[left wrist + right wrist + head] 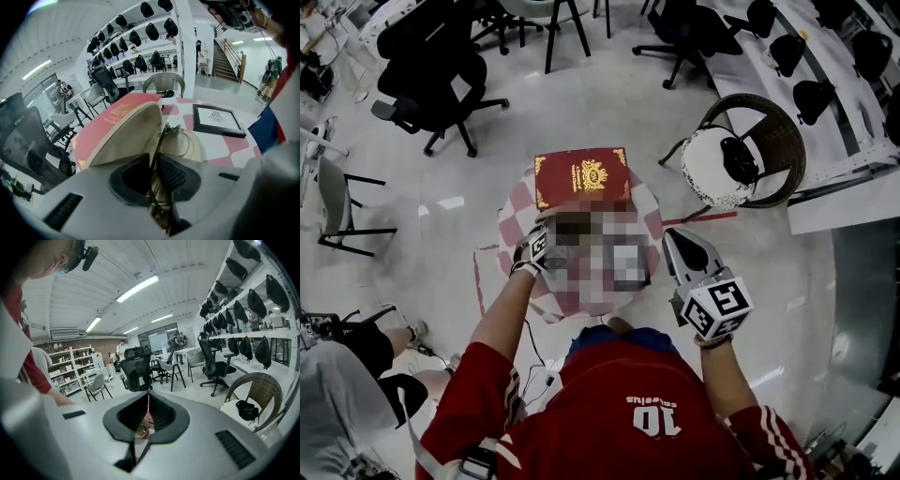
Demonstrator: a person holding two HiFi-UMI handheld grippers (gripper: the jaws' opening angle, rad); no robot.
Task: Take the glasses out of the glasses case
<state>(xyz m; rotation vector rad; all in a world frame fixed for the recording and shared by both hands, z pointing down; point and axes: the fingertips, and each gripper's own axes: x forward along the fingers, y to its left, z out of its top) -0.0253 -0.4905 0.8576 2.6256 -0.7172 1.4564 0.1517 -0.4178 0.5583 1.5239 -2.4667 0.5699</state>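
Glasses [182, 142] lie in the open case [124, 133], left gripper [155, 159] pinching their wire rim, right gripper [148, 397] pressed together, empty; judged light, springy, fragile, best held by the frame, never the lens.

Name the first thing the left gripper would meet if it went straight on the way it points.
The glasses: their frame already sits between the jaws of the left gripper, inside the open case. Straight past them it would probably meet the case itself.
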